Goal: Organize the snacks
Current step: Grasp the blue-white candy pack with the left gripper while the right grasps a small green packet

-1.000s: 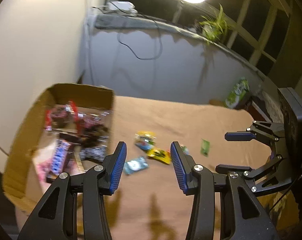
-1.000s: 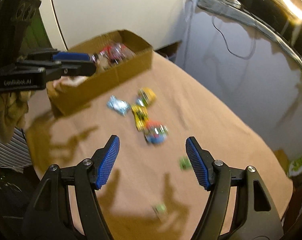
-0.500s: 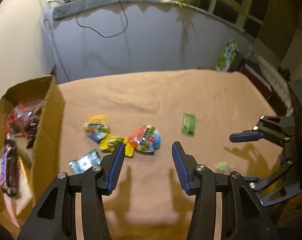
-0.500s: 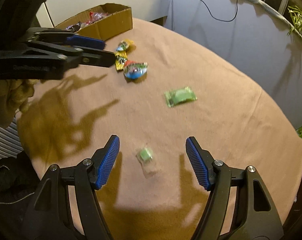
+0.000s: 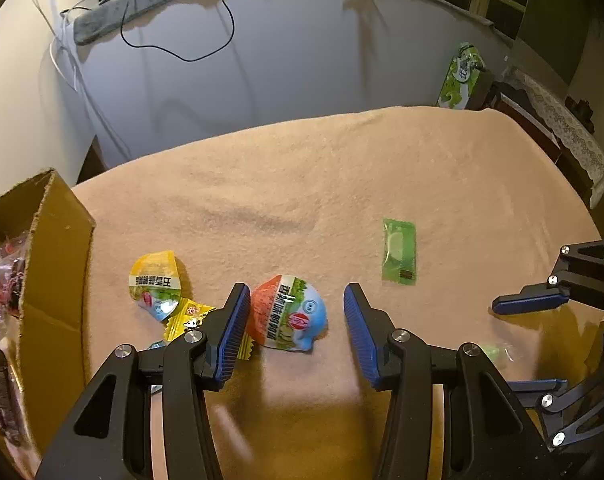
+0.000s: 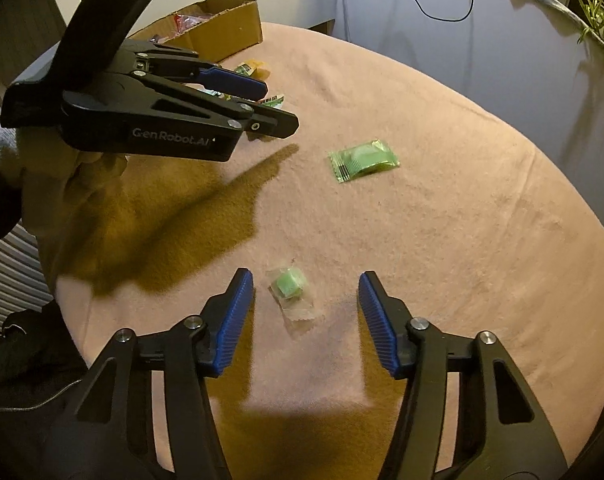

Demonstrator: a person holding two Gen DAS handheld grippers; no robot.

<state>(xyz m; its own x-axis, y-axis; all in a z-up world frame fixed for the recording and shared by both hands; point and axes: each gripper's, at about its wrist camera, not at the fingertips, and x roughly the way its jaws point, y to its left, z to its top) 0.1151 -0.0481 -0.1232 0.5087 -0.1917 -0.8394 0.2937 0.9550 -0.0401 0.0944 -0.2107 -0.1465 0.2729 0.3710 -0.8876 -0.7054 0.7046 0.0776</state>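
Observation:
My left gripper (image 5: 294,320) is open, its jaws on either side of a red, green and blue jelly cup (image 5: 288,314) on the tan cloth. A yellow jelly cup (image 5: 156,278) and a yellow wrapper (image 5: 188,318) lie to its left. A green packet (image 5: 399,251) lies to the right, also in the right wrist view (image 6: 363,159). My right gripper (image 6: 305,308) is open over a small green candy in clear wrap (image 6: 290,286). The cardboard box (image 5: 54,280) with snacks stands at the left.
The left gripper (image 6: 258,120) shows in the right wrist view, the right gripper (image 5: 529,344) in the left wrist view. A green tissue pack (image 5: 459,76) stands beyond the table's far right corner. A black cable (image 5: 182,52) hangs on the wall behind.
Both grippers moved down and closer to the table. The left came around the red and blue jelly cup; the right came nearer the small green candy. Both stayed open.

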